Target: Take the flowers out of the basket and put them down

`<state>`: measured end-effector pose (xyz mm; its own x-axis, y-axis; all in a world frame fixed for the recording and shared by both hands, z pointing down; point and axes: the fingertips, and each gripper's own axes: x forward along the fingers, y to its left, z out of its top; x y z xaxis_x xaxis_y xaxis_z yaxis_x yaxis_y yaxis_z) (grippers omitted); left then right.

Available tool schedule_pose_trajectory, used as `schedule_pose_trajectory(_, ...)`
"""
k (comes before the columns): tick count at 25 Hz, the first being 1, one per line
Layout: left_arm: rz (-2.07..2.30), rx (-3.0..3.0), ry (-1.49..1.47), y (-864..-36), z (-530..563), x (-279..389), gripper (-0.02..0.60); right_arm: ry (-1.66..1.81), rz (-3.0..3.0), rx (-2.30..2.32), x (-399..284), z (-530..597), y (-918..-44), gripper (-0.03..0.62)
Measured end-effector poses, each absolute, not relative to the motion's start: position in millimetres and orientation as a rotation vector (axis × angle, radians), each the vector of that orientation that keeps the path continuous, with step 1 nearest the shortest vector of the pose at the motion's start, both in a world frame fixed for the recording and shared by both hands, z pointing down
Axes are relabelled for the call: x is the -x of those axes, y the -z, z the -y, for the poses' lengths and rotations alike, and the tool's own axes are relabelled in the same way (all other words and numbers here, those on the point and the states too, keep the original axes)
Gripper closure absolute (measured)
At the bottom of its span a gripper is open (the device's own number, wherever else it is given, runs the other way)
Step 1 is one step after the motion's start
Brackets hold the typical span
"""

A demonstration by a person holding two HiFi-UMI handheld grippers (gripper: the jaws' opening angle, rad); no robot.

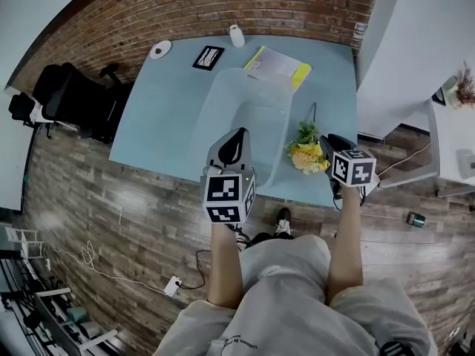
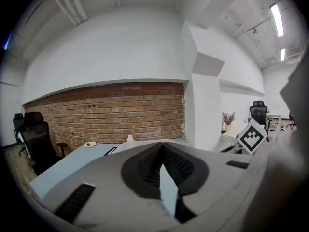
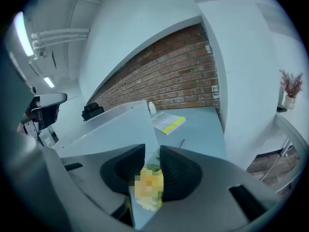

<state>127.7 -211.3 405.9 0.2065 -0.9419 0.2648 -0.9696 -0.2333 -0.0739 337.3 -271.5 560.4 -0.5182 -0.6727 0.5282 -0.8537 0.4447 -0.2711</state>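
We find no text we can read in any view.
- The 2 marker cubes, left cube on the left gripper and right cube on the right gripper, carry black-and-white square patterns only, no letters or numerals.
- The dark card on the table has pale lines too small for us to read.
- The print on the yellow-edged booklet is not resolvable.
- The shorts bear small white lettering at the hem, unreadable.

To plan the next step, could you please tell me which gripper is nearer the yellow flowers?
Right. The right gripper is just beside the yellow flowers, jaws open above them; the left gripper is farther off, over the basket, at its near end.
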Motion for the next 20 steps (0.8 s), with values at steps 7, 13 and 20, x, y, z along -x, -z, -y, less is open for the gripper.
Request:
schedule_pose_trajectory(7, 1.909, -2.274, -0.358, -408.5, 141.9, -128.9, 0.563, -0.515, 2.41, -1.409, -341.9, 222.3, -526.2, 0.471)
schedule_pose_trajectory(13, 1.927, -2.203, -0.264, -432.7, 71.5, -150.9, 0.563, -0.391, 2.439, -1.432, -356.5, 145.3, -522.9, 0.473)
schedule_pose_trajectory(20, 1.893, -2.207, -0.238, -443.9, 38.8, -193.7, 0.562, -0.312, 2.429, -1.455, -402.7, 117.9, -511.8, 0.474)
